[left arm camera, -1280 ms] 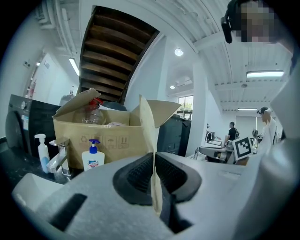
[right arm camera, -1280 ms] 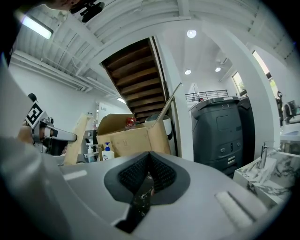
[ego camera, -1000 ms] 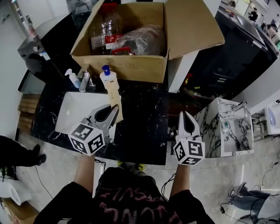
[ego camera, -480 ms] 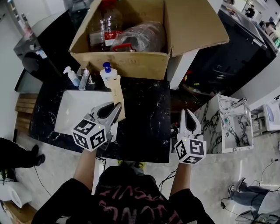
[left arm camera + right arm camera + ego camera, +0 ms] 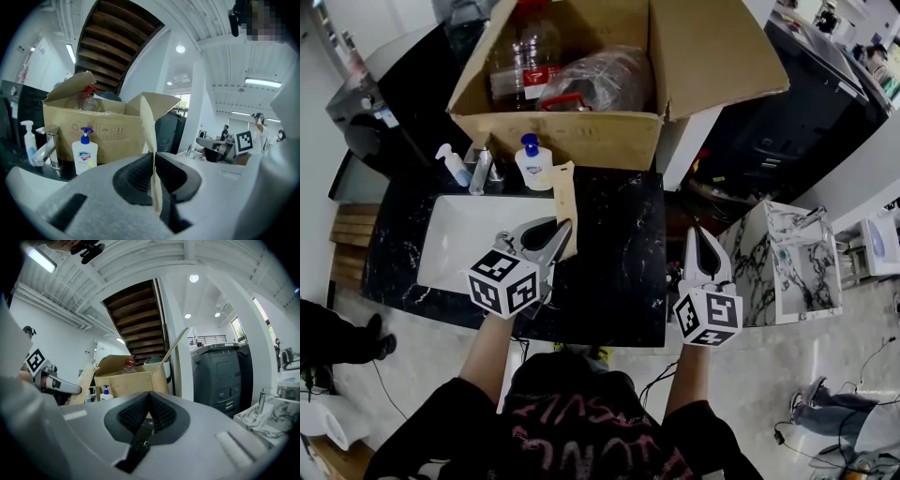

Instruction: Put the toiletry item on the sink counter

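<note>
The toiletry item is a flat tan strip [image 5: 565, 199], seen edge-on in the left gripper view [image 5: 149, 136]. My left gripper [image 5: 562, 231] is shut on its lower end and holds it upright over the right edge of the white sink basin [image 5: 455, 239]. The strip's top reaches close to a white pump soap bottle [image 5: 532, 162] on the black marble counter [image 5: 619, 267]. In the left gripper view the jaws [image 5: 154, 157] press on the strip. My right gripper [image 5: 701, 236] hovers off the counter's right edge, shut with nothing in it [image 5: 150, 397].
A large open cardboard box [image 5: 572, 141] with plastic bottles stands at the counter's back. A faucet [image 5: 480, 171] and a small pump bottle [image 5: 455, 166] sit behind the basin. A marble-patterned cabinet [image 5: 778, 272] stands to the right, across a gap.
My left gripper has carried the tan strip a little to the right and nearer, off the soap bottle's front. The right gripper has barely moved.
</note>
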